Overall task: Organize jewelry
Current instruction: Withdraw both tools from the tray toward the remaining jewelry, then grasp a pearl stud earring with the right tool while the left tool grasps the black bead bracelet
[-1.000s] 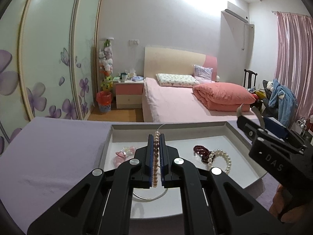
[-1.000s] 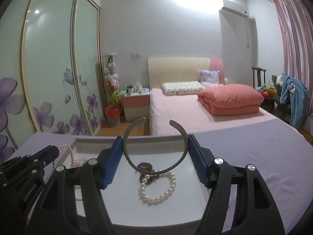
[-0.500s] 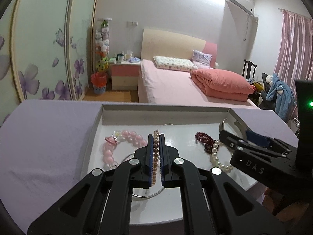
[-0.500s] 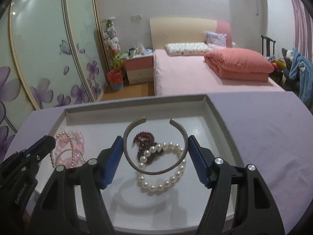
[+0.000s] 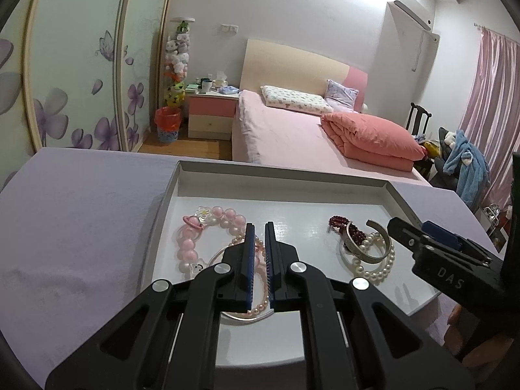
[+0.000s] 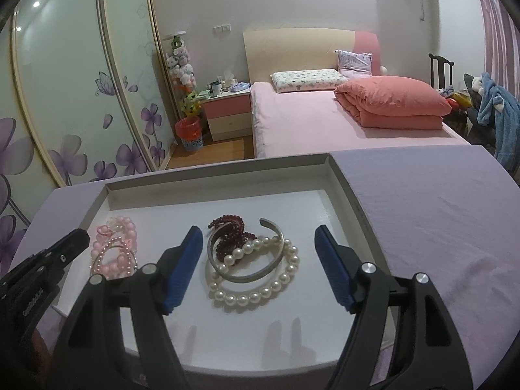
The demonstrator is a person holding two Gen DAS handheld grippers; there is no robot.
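Note:
A white tray [image 5: 282, 178] [image 6: 214, 169] holds the jewelry. My left gripper [image 5: 259, 227] [image 6: 81, 237] hovers over its left side with the pads only a thin slit apart. Through the slit I see the pink pearl strand [image 5: 260, 305] [image 6: 113, 266] looped on the tray floor beside a pink bead bracelet [image 5: 185, 247]. My right gripper [image 6: 256, 230] [image 5: 416, 232] is opening, its pads clear of the silver cuff [image 6: 247, 276] [image 5: 367, 256] between them. The cuff rests on a white pearl bracelet [image 6: 253, 297] and a dark red bead bracelet [image 6: 227, 224].
The tray sits on a table under a lilac cloth [image 5: 81, 227] [image 6: 438, 227], with bare cloth on both sides. A thin silver ring [image 5: 240, 317] lies under the pearl strand. Beyond the table are a pink bed [image 6: 325, 123] and a flowered wardrobe [image 6: 81, 97].
The right gripper sank to the tray, set the cuff on the white pearls and widened off it. The pearl strand that filled the left pads now lies looped on the tray.

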